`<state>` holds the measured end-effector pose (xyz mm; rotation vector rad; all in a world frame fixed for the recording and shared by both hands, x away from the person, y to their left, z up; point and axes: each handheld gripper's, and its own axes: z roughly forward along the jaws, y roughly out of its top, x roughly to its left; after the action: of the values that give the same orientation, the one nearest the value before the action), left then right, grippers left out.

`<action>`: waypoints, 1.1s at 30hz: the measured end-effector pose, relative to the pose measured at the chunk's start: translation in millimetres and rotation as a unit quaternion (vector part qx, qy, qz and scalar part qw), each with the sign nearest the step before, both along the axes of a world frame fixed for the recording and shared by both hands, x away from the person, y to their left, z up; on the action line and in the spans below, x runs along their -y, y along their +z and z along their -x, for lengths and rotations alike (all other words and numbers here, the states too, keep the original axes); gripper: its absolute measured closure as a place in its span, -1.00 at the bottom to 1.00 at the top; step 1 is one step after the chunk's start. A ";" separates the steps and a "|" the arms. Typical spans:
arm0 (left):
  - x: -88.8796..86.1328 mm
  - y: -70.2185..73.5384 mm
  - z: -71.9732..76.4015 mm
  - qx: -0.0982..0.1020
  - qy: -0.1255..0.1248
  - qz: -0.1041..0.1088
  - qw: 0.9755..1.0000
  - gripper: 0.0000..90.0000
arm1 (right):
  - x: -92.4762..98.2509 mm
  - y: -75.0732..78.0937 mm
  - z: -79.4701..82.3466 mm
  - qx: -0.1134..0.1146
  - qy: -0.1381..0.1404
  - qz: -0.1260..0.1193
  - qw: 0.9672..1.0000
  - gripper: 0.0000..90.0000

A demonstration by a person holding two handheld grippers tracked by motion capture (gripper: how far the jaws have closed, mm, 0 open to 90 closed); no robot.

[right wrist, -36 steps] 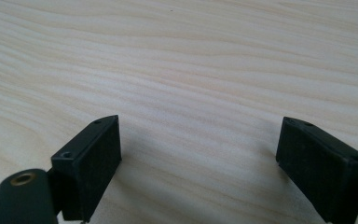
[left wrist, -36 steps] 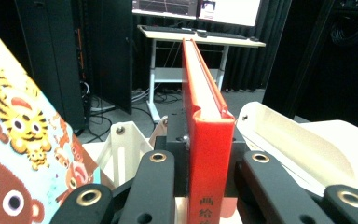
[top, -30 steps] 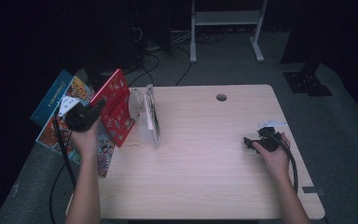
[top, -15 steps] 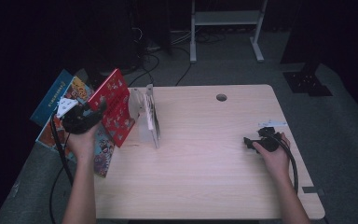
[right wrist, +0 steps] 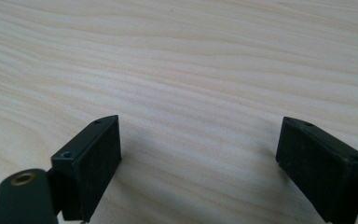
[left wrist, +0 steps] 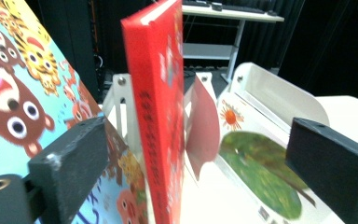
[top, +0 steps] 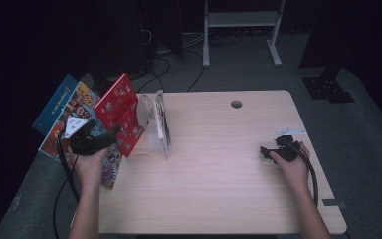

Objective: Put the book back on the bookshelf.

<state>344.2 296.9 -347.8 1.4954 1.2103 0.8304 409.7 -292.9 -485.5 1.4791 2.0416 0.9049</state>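
Note:
A red book [top: 121,112] stands tilted at the table's left edge, leaning toward a white book rack [top: 158,122]. My left gripper [top: 113,132] sits just to its near left; its jaws have just been opening. In the left gripper view the red book's spine [left wrist: 161,116] stands between the wide-open jaws of my left gripper [left wrist: 200,158], and neither pad touches it. An open picture book [left wrist: 256,172] lies in the rack [left wrist: 270,88]. My right gripper [top: 263,149] rests on the table at the right. Its jaws are open over bare wood [right wrist: 200,140].
A teal animal picture book [top: 74,109] [left wrist: 14,93] leans behind the red one, hanging past the table's left edge. A cable hole [top: 236,104] is near the far edge. A small white label [top: 291,132] lies by the right hand. A metal stand [top: 238,20] sits beyond the table.
The left gripper's jaws have opened off the red book, and the hand has drawn back a little toward the person. The red book stays tilted by the rack. The right hand is still.

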 end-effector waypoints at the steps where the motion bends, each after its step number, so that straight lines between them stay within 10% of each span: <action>1: 1.4 -1.1 3.1 -0.002 -0.001 0.000 1.000 -0.96 | 0.0 0.0 0.0 0.000 0.000 0.000 1.000 -0.71; 33: 28.8 -42.0 57.7 -0.039 -0.051 -0.008 0.998 -1.00 | -0.1 0.0 -0.3 -0.001 0.000 -0.001 1.000 -0.72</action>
<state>286.5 268.0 -389.8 1.6023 1.1759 0.7195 410.0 -292.8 -485.4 1.4806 2.0425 0.9054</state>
